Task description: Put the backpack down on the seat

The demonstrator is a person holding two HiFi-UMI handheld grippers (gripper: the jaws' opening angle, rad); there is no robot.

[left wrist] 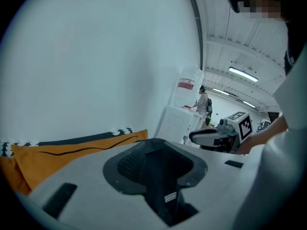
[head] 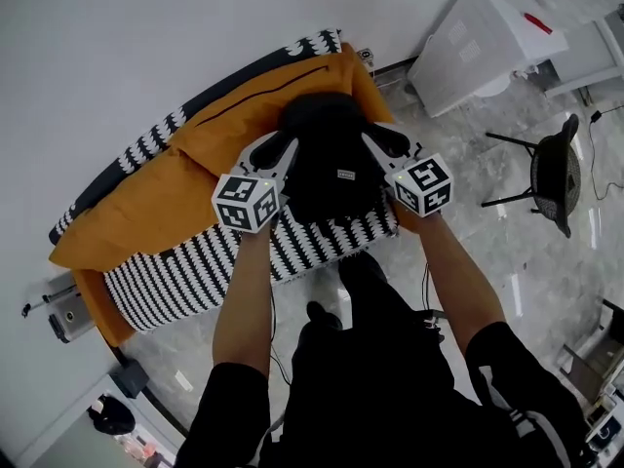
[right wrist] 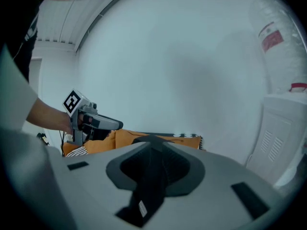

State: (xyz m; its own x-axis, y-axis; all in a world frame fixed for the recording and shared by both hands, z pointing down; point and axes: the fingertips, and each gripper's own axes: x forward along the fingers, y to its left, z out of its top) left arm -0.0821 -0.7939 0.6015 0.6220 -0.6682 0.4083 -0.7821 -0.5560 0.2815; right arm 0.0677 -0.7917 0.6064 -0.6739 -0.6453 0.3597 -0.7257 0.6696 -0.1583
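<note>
A black backpack (head: 327, 159) rests on the black-and-white patterned seat (head: 195, 271), leaning back against an orange cushion (head: 146, 203). My left gripper (head: 275, 149) is at the backpack's left side and my right gripper (head: 388, 144) at its right side. In the left gripper view the jaws (left wrist: 158, 162) stand apart, with a black labelled strap (left wrist: 163, 188) lying loose in the gap. The right gripper view shows much the same: jaws (right wrist: 153, 169) apart, with a black strap (right wrist: 144, 195) running between them. Each gripper also shows in the other's view: right gripper (left wrist: 216, 138), left gripper (right wrist: 96, 123).
The seat stands against a white wall. A white cabinet (head: 483, 42) is at the right rear and a black chair (head: 556, 174) on the tiled floor to the right. A grey box (head: 68, 315) sits on the floor left of the seat.
</note>
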